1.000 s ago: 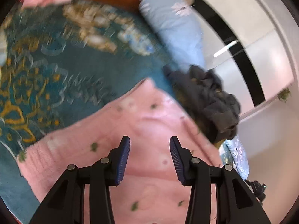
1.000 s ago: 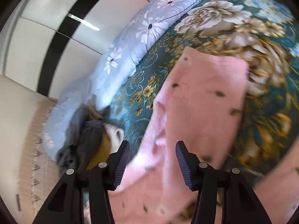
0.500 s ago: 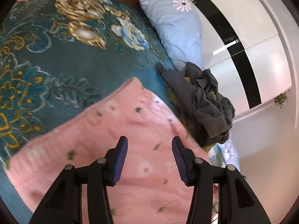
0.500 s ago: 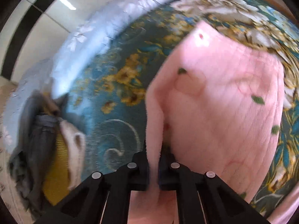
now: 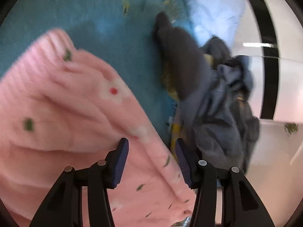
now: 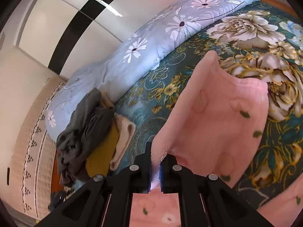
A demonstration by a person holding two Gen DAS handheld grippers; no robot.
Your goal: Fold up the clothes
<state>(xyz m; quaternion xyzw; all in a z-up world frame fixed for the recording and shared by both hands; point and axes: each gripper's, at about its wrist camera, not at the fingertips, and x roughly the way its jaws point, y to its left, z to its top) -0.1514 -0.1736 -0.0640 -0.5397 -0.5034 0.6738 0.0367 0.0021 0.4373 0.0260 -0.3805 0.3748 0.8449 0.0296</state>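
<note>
Fuzzy pink leaf-dotted garment [image 6: 217, 117], draped

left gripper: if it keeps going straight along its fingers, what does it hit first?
Most likely the pink garment, near its right edge: the fabric lies under the open left gripper. Depth is unclear; slightly right, it would meet the dark clothes pile.

Open teal bedspread [image 6: 166, 98] beyond the pink garment [image 6: 217, 124]; heaped dark clothes [image 6: 83, 132] and blue quilt [image 6: 151, 43] along its edge.

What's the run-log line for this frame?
task: fold clothes | right tool: shut on pink garment | left tool: open over garment edge | grey pile: untouched
</note>
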